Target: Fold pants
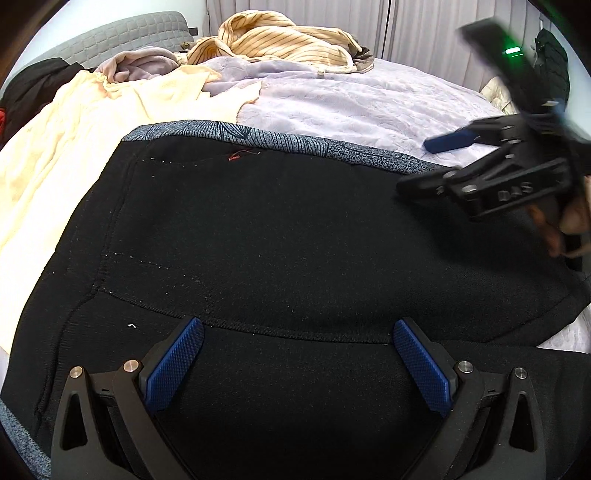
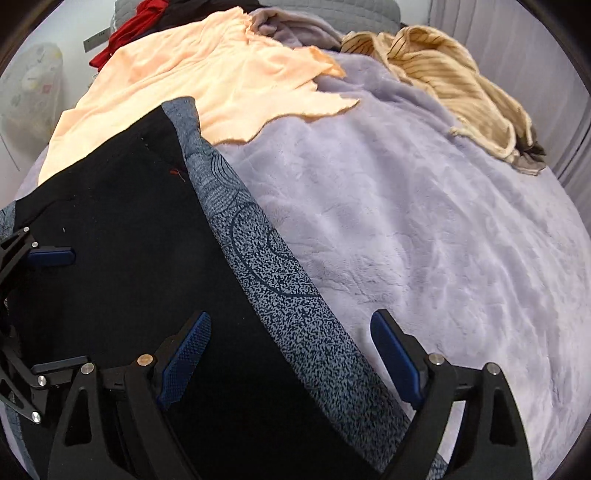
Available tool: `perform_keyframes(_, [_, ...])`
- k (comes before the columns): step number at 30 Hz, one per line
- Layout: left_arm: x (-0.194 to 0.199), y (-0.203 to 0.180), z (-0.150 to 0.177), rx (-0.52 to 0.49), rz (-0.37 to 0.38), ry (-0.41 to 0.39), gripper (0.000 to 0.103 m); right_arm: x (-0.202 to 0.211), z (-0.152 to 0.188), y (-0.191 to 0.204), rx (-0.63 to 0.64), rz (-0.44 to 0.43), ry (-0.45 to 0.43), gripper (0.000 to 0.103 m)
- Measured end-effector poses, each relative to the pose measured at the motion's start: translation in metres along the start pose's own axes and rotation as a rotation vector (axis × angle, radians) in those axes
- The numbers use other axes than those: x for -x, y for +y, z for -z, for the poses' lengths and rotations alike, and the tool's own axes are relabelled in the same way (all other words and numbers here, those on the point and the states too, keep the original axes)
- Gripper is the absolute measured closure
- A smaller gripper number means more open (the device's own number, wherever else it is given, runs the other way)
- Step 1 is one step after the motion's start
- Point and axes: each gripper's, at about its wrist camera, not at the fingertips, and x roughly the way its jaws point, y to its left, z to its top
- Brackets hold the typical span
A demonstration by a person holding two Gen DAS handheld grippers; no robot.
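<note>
Left claw (image 1: 297,345): jaws spread wide, nothing between the blue pads (image 1: 173,363), hovering low over the black pants (image 1: 280,236). A stitched seam runs across the fabric just ahead of the fingertips.

Right claw (image 2: 290,345): also spread wide, gripping nothing. Its left pad sits over black fabric, its right pad over the lavender blanket (image 2: 424,221); the speckled grey-blue waistband (image 2: 280,280) runs diagonally between them. In the left wrist view the right claw (image 1: 436,162) shows at the upper right, blurred, near the waistband's far end, with the person's hand (image 1: 565,221) behind it.

Pants: lying spread flat on the bed, on top of the blanket. The waistband forms the far edge in the left view. A small red thread mark (image 1: 236,157) sits just below the waistband. The left claw (image 2: 51,310) is visible at the left edge of the right wrist view, over the black fabric, jaws apart.

Further out: a peach cloth (image 2: 207,74) lies beyond the pants, its edge touching or tucked under the waistband corner. A tan striped garment (image 1: 280,37) is bunched at the far side of the bed, well apart from the pants. A mauve fleece item (image 1: 140,64) sits beside the peach cloth. Red fabric (image 2: 133,29) and a grey quilted headboard (image 1: 110,35) lie at the far end, and pale curtains (image 1: 406,26) behind.
</note>
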Motion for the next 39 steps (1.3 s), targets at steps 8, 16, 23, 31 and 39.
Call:
perform_keyframes(8, [0.000,-0.003,0.002,-0.005,-0.010,-0.005,0.000,-0.022,0.009,-0.012,-0.082,-0.194,0.049,0.037])
perform_keyframes(16, [0.000,-0.003,0.001,-0.005,-0.007,-0.002,0.000,-0.007,0.010,-0.012,-0.139,-0.179,0.055,0.091])
perform_keyframes(23, [0.032,0.014,-0.016,0.019,0.112,0.025,0.000,0.052,0.013,0.039,-0.078,-0.058,-0.060,0.092])
perform_keyframes(31, [0.065,0.064,-0.074,0.273,0.273,0.006,0.000,0.114,0.044,0.141,0.075,0.075,-0.203,0.100])
perform_keyframes(39, [0.016,0.078,-0.082,0.422,0.190,0.169,0.000,0.108,0.055,0.138,0.028,0.150,-0.176,0.041])
